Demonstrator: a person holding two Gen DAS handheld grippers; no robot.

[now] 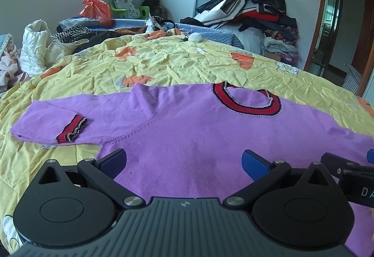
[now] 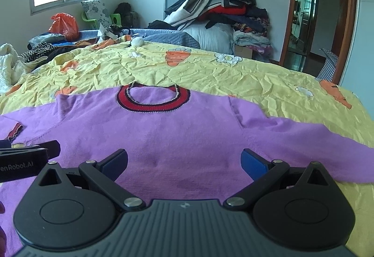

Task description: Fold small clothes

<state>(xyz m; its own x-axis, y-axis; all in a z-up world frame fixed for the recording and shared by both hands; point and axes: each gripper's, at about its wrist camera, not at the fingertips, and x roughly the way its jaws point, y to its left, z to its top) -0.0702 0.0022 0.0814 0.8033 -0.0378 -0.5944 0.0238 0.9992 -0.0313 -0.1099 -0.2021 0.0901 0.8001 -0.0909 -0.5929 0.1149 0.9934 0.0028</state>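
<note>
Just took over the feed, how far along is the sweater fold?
Early. Done: the purple sweater lies flat on the yellow bedspread, and its left sleeve is doubled back, cuff on top. In hand: nothing; left gripper and right gripper are open over the hem. Left: right sleeve, then the body.

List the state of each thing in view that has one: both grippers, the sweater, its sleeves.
left gripper: open, holding nothing
right gripper: open, holding nothing
purple sweater: spread flat on the yellow bedsheet, body unfolded
left sleeve: folded back, cuff on top
right sleeve: stretched out, unfolded
door: open
</note>
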